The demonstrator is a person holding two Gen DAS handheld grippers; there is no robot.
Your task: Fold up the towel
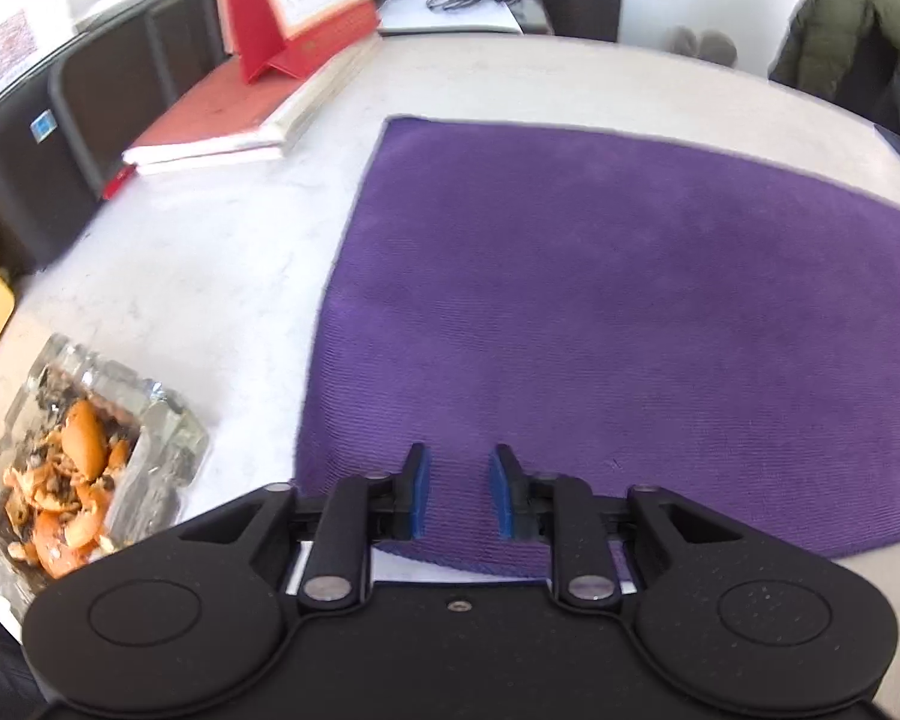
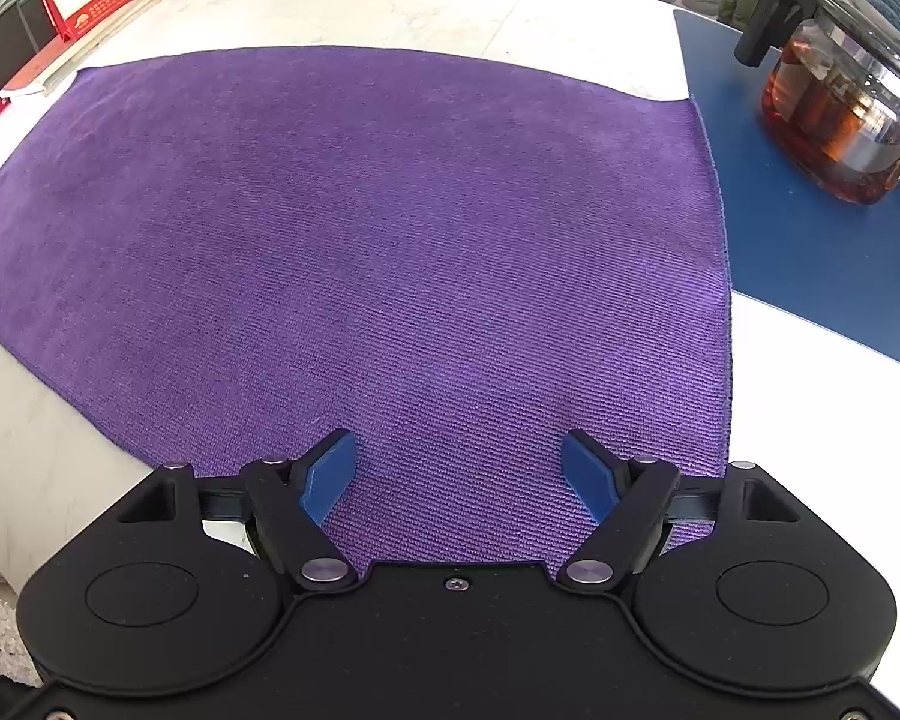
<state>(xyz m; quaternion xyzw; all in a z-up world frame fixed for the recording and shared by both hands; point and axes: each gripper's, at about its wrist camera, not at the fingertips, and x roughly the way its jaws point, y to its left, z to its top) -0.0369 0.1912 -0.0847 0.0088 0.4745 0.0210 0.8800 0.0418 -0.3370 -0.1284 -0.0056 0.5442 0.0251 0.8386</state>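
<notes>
A purple towel (image 1: 600, 312) lies spread flat on the white table (image 1: 198, 276). My left gripper (image 1: 461, 489) hovers over the towel's near left corner, open with a narrow gap and nothing between its blue pads. In the right wrist view the same purple towel (image 2: 360, 240) fills most of the frame. Over its near right part my right gripper (image 2: 459, 477) stands wide open, empty, with the towel's right edge just beyond the right finger.
A glass ashtray (image 1: 84, 456) full of orange peel sits at the near left. Stacked books (image 1: 228, 120) and a red desk calendar (image 1: 300, 0) stand at the far left. A glass teapot (image 2: 846, 108) rests on a blue mat (image 2: 798, 228) at the right.
</notes>
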